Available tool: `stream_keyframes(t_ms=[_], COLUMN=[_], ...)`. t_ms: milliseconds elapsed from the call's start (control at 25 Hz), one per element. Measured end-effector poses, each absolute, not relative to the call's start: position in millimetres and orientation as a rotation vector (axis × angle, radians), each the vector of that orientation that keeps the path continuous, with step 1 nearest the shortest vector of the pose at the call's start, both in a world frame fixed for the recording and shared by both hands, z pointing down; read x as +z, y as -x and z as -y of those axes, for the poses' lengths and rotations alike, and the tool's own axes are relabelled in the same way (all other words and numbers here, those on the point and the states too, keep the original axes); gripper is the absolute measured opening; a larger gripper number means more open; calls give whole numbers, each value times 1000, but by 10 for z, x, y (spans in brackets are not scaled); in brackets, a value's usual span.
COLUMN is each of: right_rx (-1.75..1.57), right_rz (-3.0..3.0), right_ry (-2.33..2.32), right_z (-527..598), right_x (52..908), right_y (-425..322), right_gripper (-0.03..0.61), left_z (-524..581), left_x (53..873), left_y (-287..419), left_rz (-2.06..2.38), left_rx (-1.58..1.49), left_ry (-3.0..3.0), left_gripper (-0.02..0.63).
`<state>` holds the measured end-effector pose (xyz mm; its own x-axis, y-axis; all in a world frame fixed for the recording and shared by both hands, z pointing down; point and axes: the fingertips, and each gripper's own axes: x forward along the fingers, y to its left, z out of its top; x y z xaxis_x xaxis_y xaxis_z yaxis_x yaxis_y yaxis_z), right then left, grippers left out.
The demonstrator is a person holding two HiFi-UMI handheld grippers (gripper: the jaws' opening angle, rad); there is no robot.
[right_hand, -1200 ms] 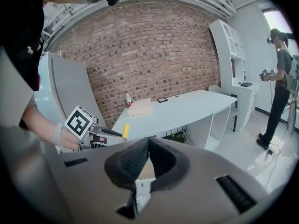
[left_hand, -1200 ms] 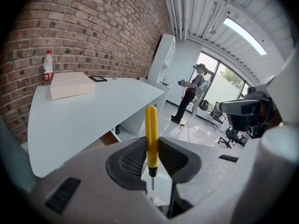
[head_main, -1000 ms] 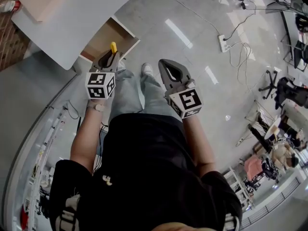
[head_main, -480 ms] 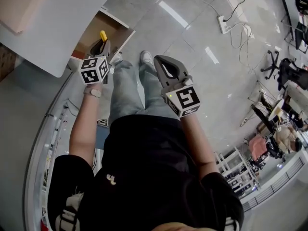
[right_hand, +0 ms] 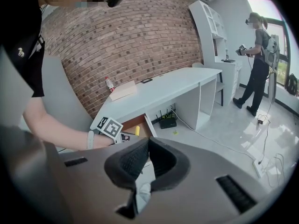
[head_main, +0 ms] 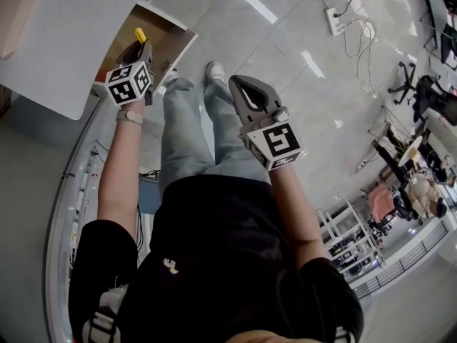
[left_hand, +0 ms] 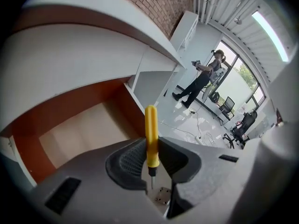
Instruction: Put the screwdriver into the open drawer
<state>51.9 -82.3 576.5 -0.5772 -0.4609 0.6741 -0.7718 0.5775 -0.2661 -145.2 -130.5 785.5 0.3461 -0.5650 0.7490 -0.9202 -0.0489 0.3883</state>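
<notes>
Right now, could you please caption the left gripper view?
Left gripper clamps the yellow screwdriver, handle toward the open drawer.

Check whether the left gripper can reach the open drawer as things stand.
Probably yes. The left gripper, jaws shut on the screwdriver, hangs right at the open top of the drawer, and nothing shows in between.

In the head view, the left gripper [head_main: 141, 49] hides most of the screwdriver [head_main: 141, 34].
</notes>
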Motion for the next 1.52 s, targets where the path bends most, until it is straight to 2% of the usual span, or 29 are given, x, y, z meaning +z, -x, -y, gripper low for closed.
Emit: stream_keyframes(t_ms=[920,1520], right_rx=[809,846], right_rz=[2138,2101], right_ry=[-979,-1015], right_z=[861,868], right_x=[6425,6510], right_y=[-653,-855], right_gripper=[11,11], left_z=[1625,1814], left_x=[9180,9419], left_y=[1514,1412], left_rz=[1302,1305], left_rx=[532,539], left_ry=[-1617,-1572], left_gripper=[81,81])
